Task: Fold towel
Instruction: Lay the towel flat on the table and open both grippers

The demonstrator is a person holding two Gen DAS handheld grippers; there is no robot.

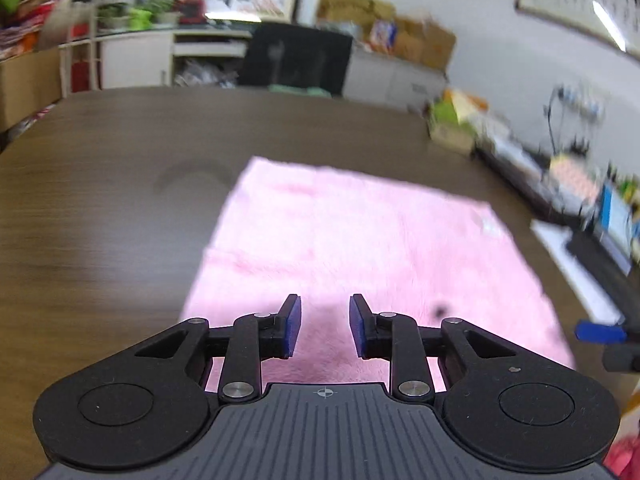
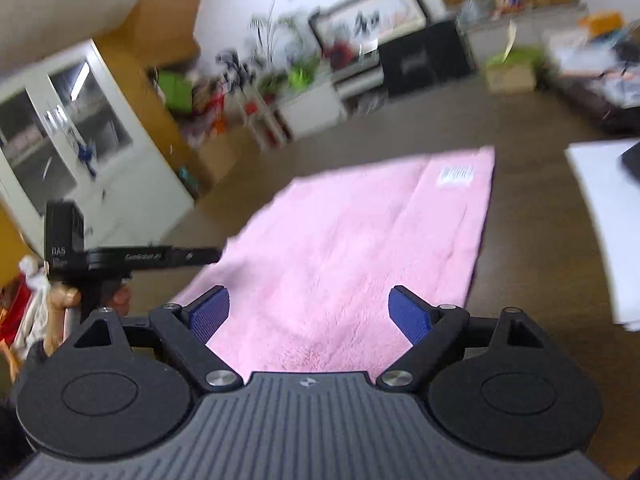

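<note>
Both tools, left (image 1: 325,326) and right (image 2: 309,316), gape empty over pink towel (image 1: 360,240); right view shows its label (image 2: 456,174).

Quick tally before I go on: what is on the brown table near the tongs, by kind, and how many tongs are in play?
Pink fluffy towel, lying flat: 1
White paper sheet on the brown wooden table: 1
Black tongs with blue pads, both open: 2 (left, right)
Total: 4

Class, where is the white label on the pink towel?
In the right wrist view, the white label sits near the pink towel's far right corner, by the brown table.
</note>
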